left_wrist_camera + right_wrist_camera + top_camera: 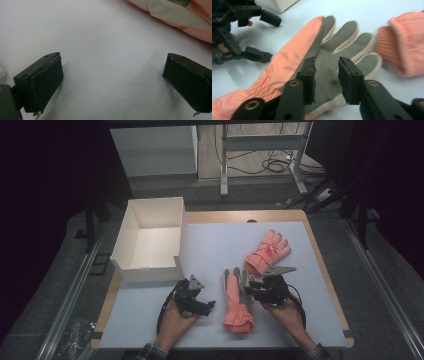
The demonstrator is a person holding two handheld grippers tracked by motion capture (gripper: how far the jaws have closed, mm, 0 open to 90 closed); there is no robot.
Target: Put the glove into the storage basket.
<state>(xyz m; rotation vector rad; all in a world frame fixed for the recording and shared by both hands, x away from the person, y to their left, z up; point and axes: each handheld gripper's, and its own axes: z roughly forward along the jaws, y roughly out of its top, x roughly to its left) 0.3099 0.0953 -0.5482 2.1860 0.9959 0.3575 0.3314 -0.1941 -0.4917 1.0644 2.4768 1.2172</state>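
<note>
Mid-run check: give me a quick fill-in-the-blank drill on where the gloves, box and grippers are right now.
1. The right gripper hovers over the near glove's grey ____.
2. The white box sits at the table's far ____ corner.
3. The left gripper's jaws stand ____, bare mat between them.
4. The far glove is ____ in colour.

Missing words: palm; left; open; pink
</note>
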